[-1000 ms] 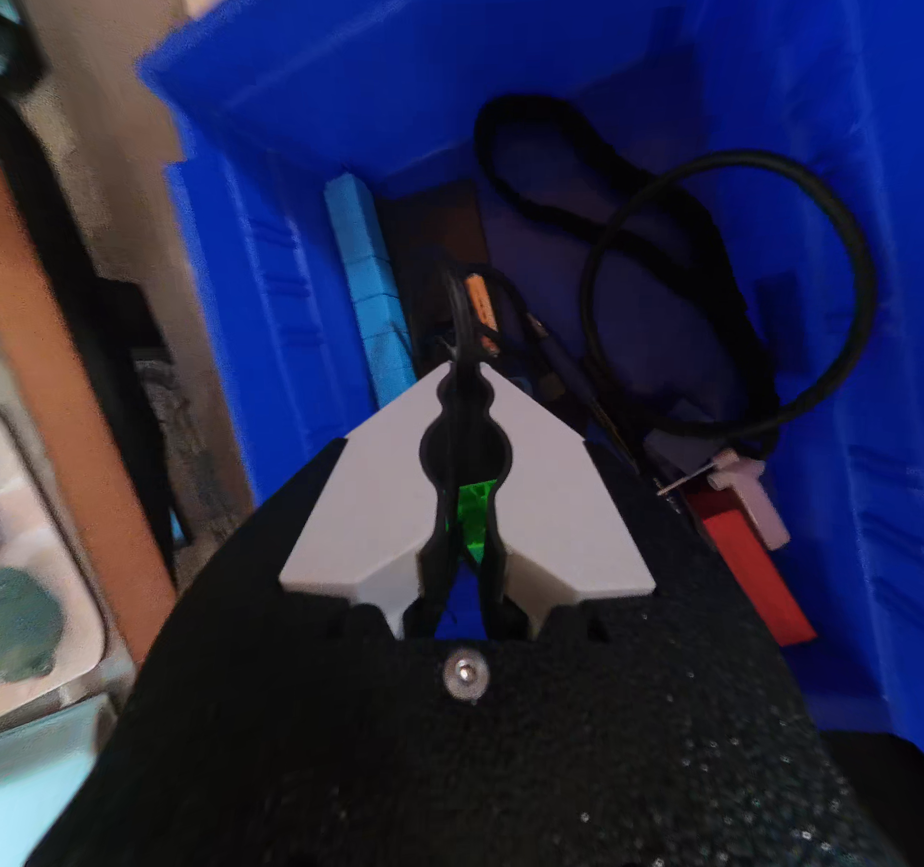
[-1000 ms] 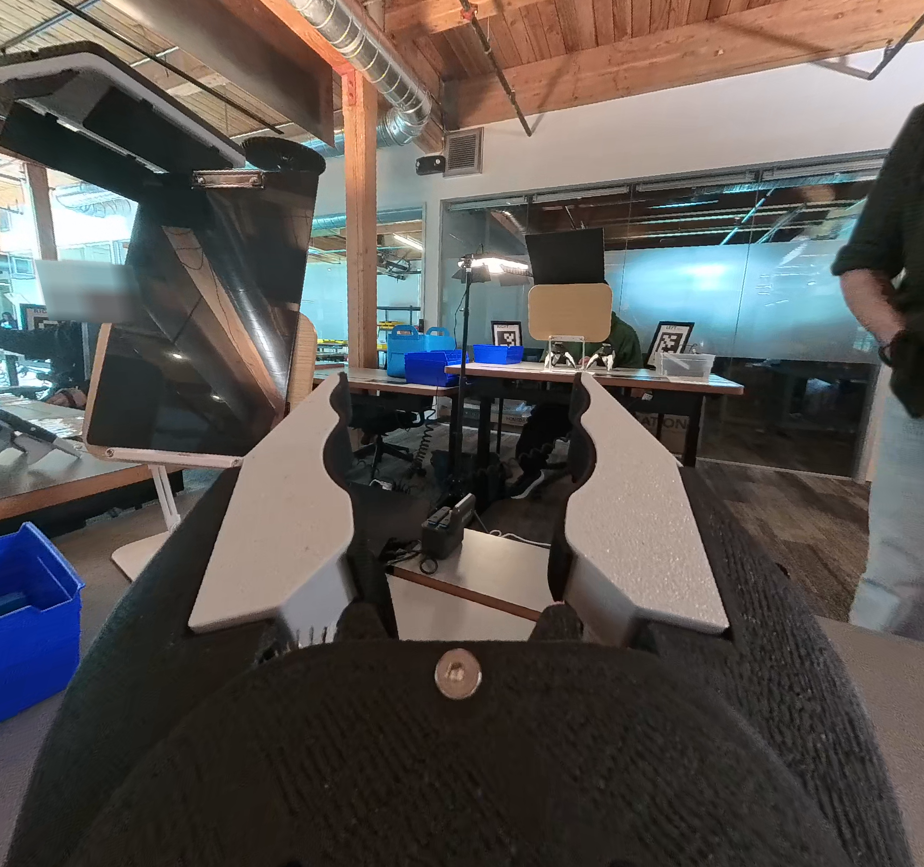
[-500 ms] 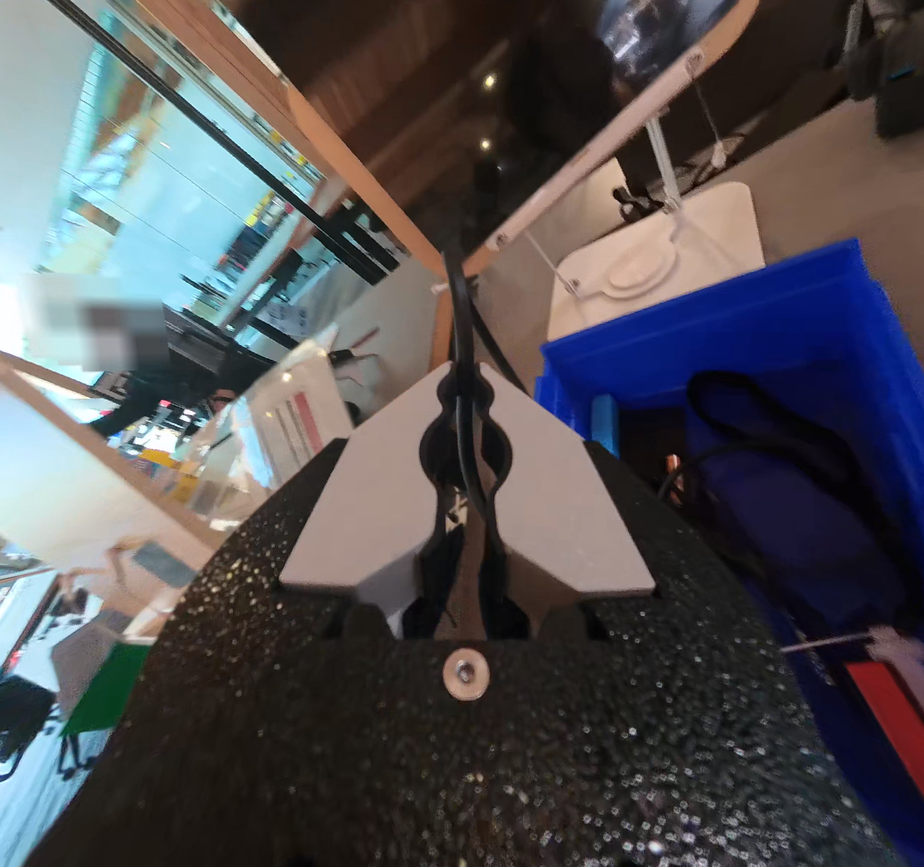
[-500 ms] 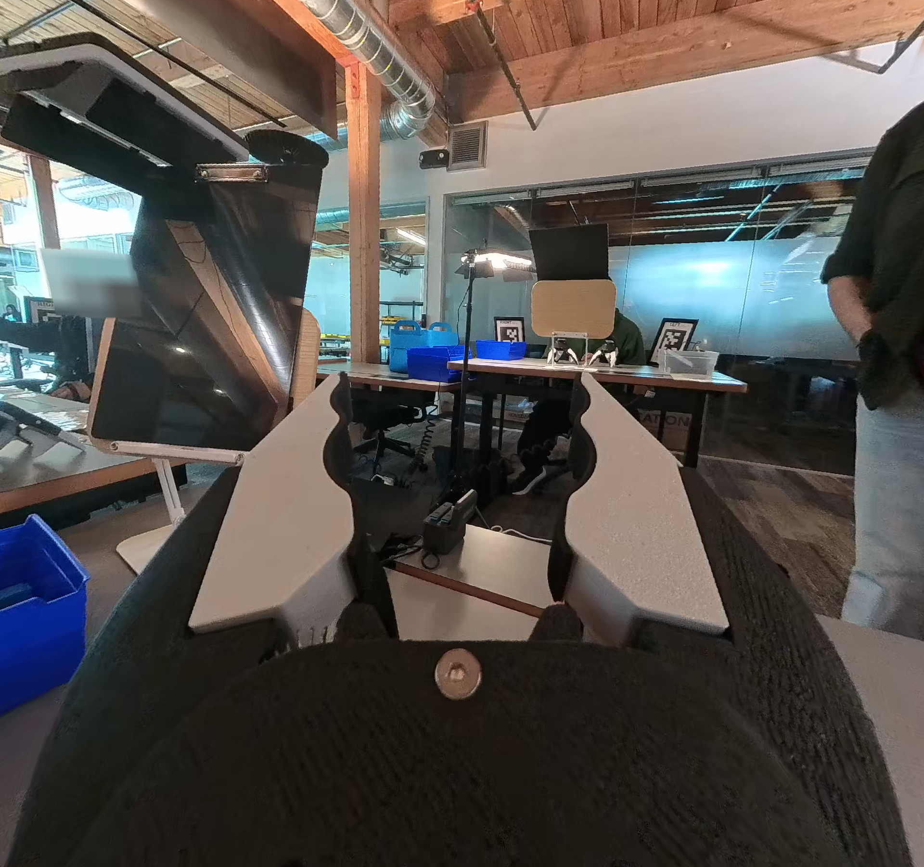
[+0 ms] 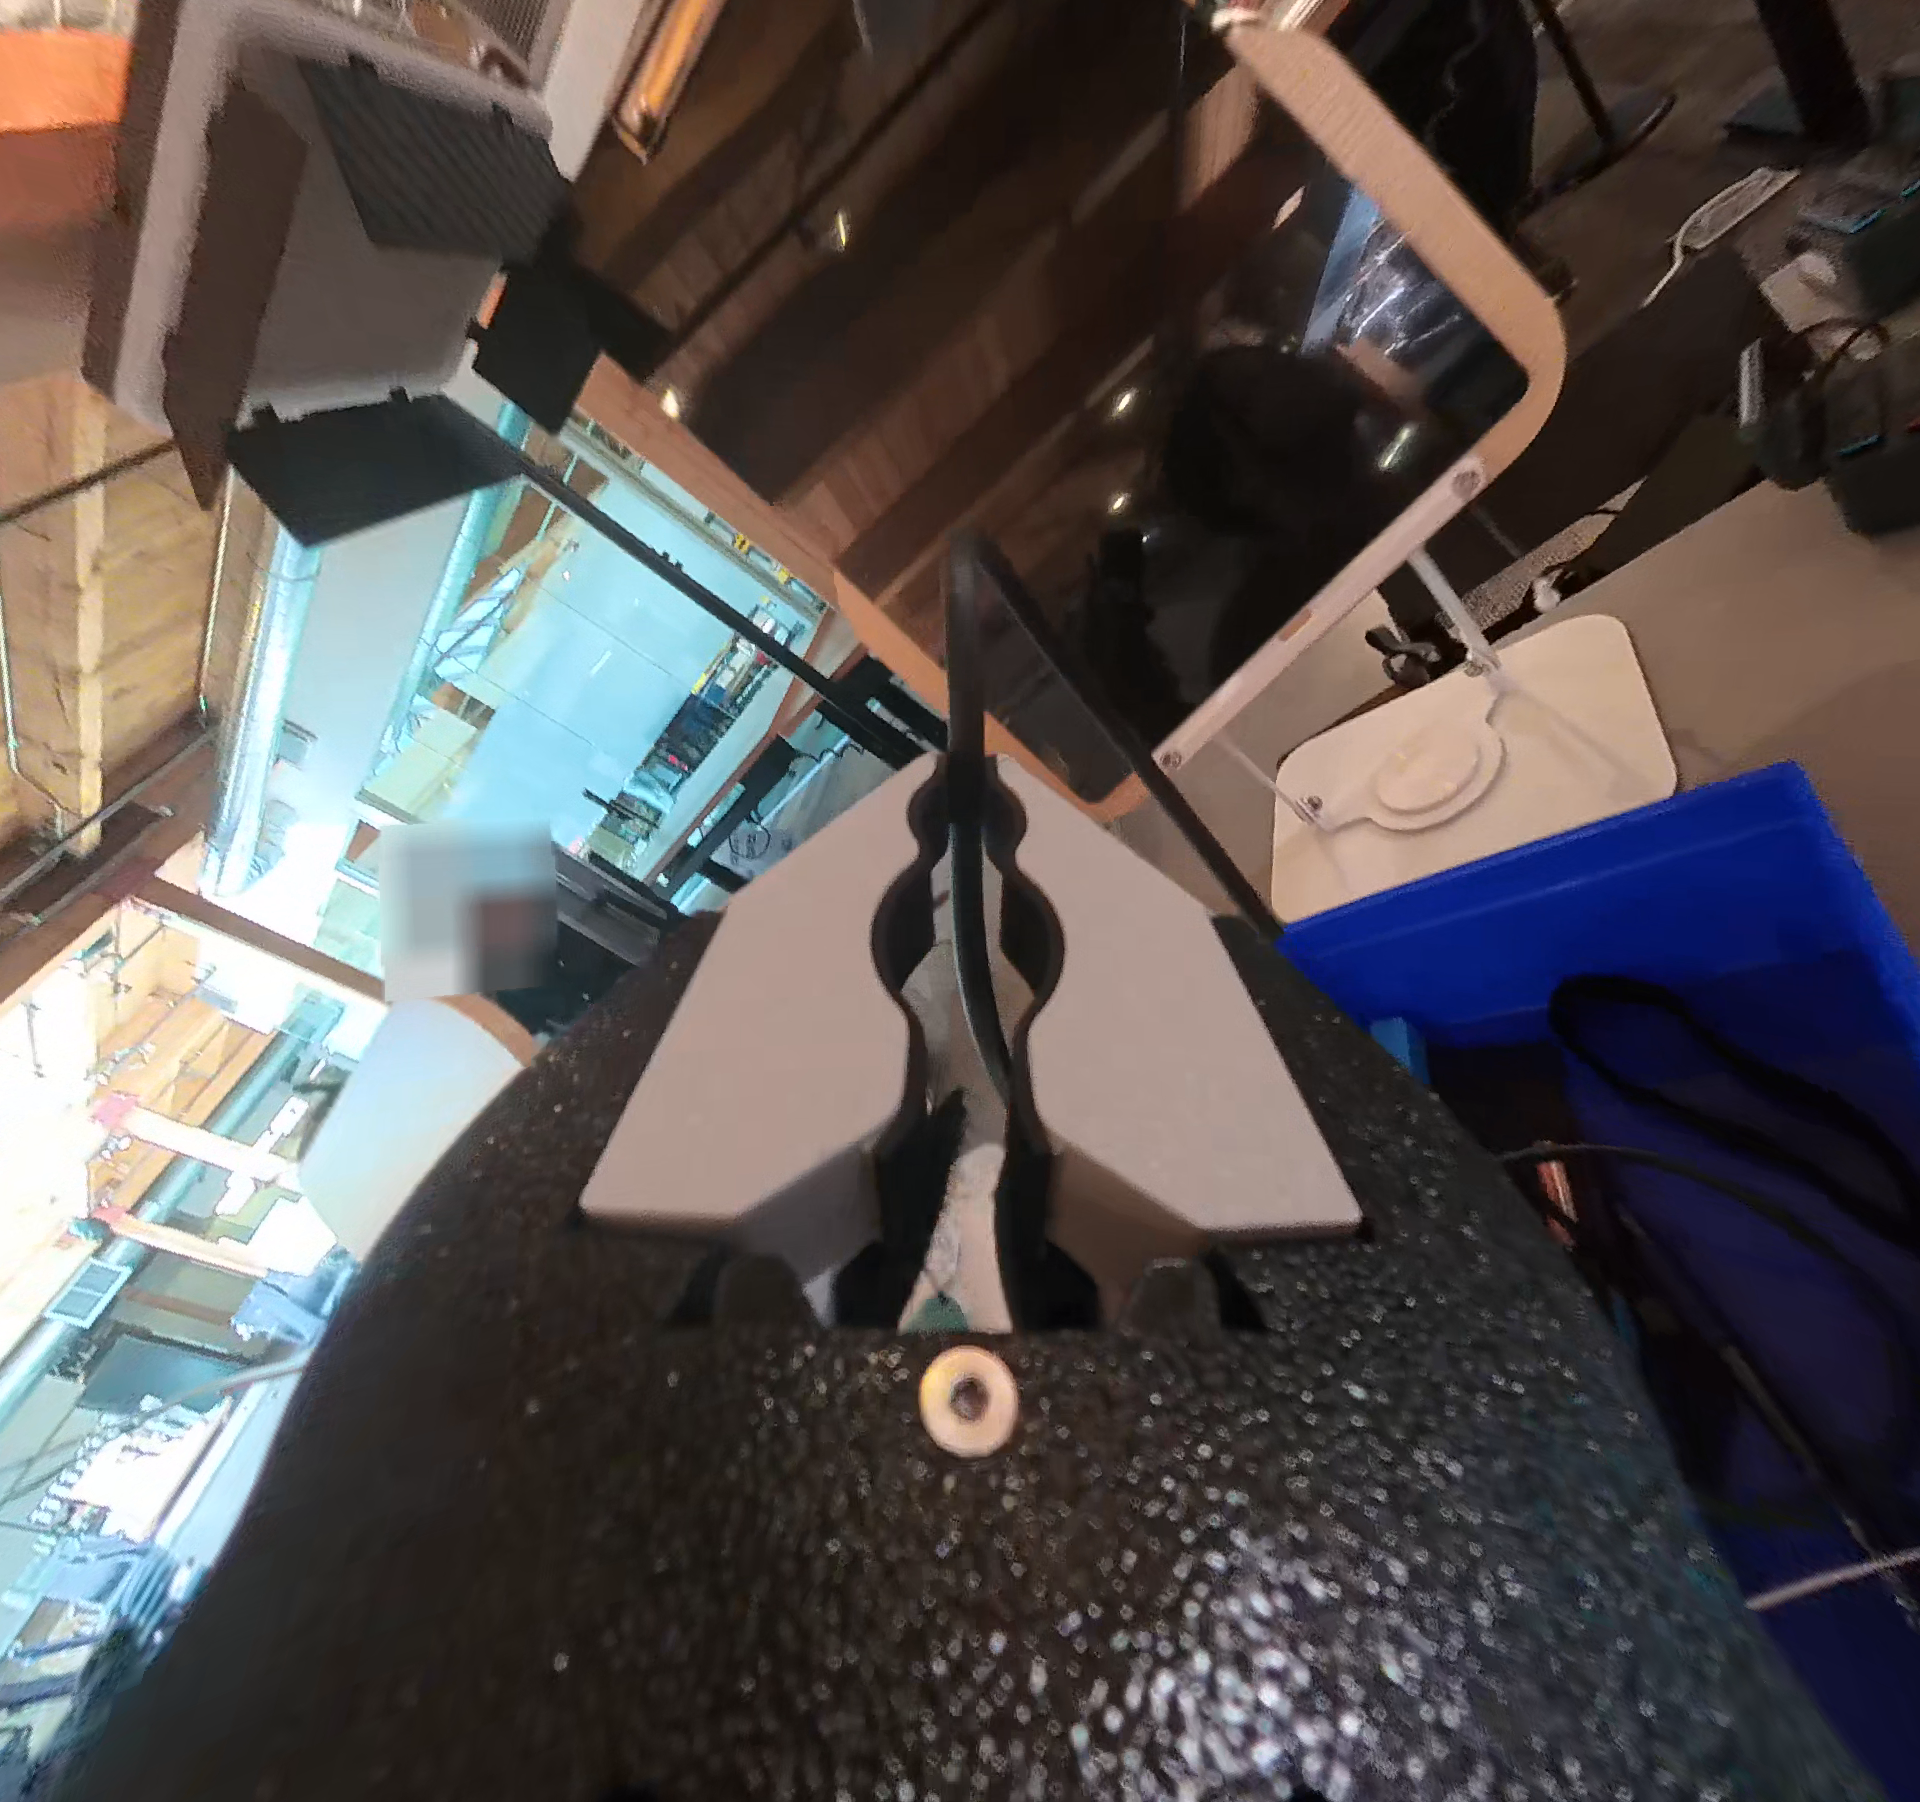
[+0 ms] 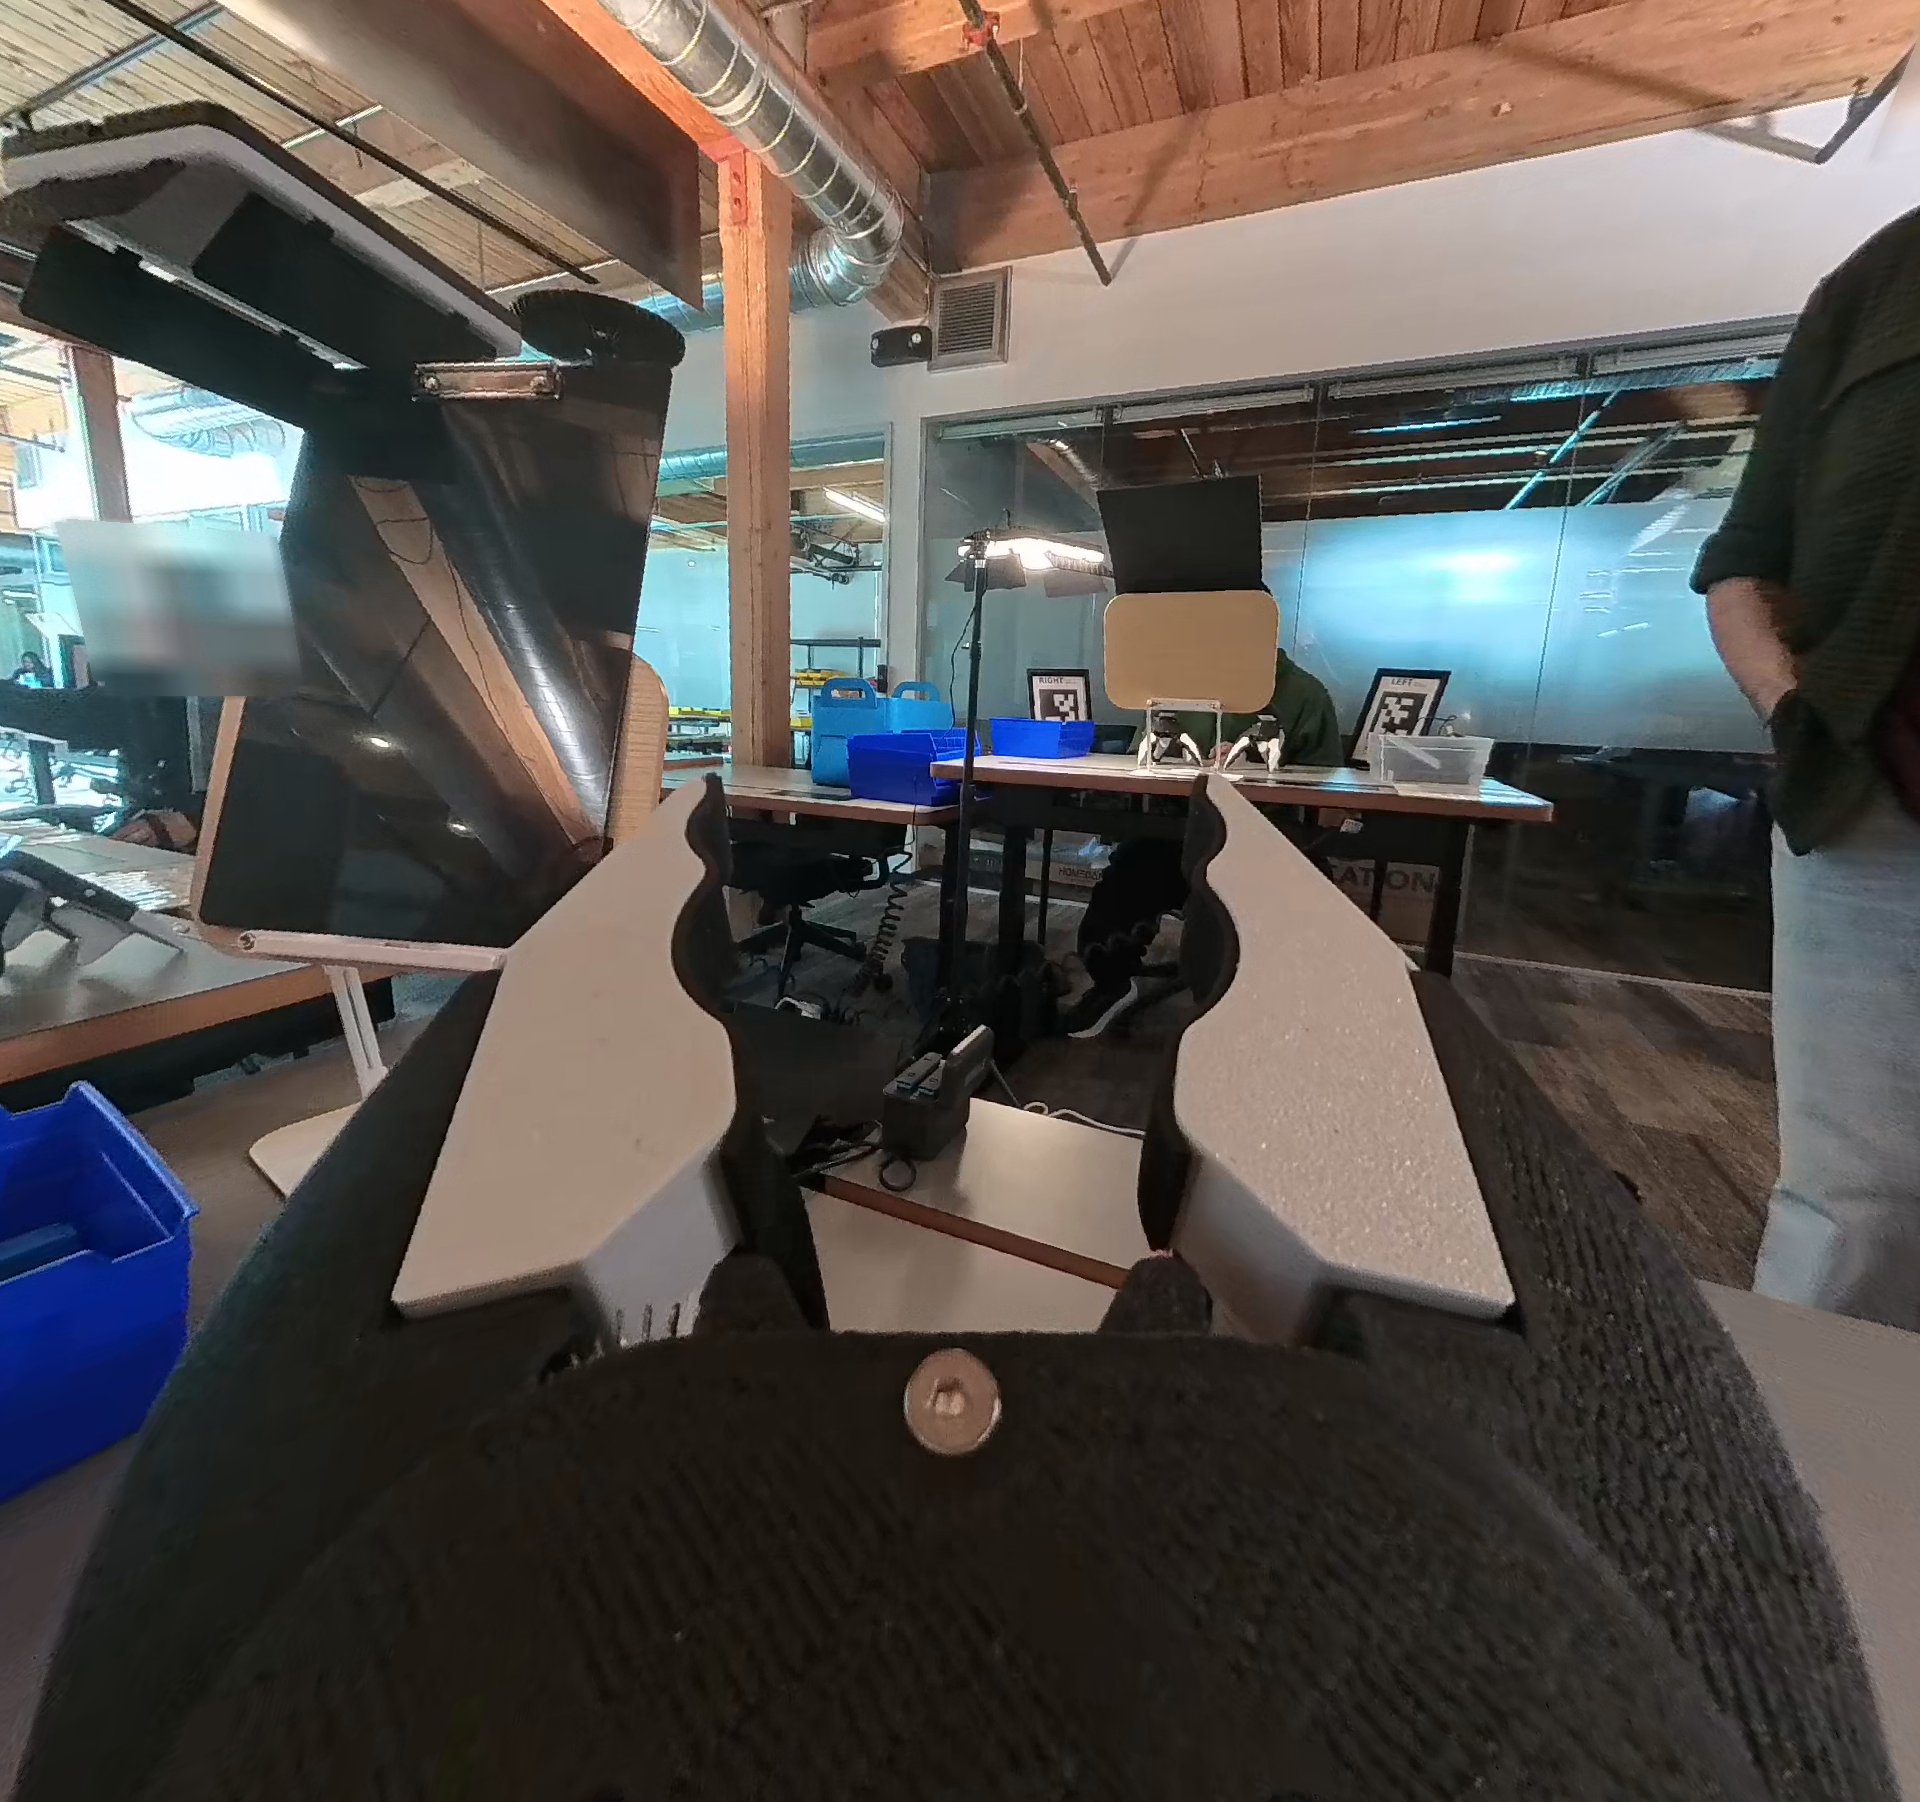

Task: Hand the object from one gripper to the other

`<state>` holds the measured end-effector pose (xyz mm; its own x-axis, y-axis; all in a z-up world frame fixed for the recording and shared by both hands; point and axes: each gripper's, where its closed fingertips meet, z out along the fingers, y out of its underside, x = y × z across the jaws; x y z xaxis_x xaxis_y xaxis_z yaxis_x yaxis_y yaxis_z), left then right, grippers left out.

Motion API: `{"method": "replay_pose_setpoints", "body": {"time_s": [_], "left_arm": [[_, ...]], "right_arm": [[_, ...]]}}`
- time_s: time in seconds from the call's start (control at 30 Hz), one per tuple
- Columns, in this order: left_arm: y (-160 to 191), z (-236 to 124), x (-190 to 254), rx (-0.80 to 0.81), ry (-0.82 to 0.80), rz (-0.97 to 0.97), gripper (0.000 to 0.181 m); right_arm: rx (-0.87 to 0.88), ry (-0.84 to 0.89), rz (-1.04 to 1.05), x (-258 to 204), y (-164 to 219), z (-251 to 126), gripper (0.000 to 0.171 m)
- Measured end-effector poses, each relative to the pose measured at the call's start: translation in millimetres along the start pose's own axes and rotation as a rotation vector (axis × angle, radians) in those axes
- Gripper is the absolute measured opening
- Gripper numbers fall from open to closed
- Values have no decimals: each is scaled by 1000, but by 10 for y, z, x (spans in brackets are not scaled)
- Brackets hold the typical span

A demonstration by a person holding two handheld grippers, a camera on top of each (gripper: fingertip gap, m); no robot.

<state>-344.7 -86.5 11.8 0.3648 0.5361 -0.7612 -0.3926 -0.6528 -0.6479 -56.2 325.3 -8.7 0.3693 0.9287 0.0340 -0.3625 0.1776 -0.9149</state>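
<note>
Above the blue bin (image 5: 1538, 931), the left tool (image 5: 961, 796) pinches a thin black cable (image 5: 961, 651) that may slip or snag before the right tool (image 6: 951, 817), gaping empty, gets hold.

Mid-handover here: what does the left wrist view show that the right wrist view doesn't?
Only the left wrist view shows the thin black cable pinched in the shut left tongs, a loop of it sticking out past the tips, and the black cords lying inside the blue bin.

Only the right wrist view shows the right tongs open and empty, a person standing at the right edge, and far desks with blue bins.

Both show the near blue bin, the dark tilted screen on its white stand, and the silver duct overhead.
</note>
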Motion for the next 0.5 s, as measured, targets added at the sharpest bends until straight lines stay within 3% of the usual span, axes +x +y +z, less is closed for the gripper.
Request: {"method": "replay_pose_setpoints", "body": {"time_s": [0.23, 0.5], "left_arm": [[-355, 120, 304, 27, 74, 90, 3], [-358, 226, 543, 10, 126, 80, 2]], "right_arm": [[11, -2, 5, 5, -26, -14, 86], [16, -15, 7, -26, -41, -12, 86]]}}
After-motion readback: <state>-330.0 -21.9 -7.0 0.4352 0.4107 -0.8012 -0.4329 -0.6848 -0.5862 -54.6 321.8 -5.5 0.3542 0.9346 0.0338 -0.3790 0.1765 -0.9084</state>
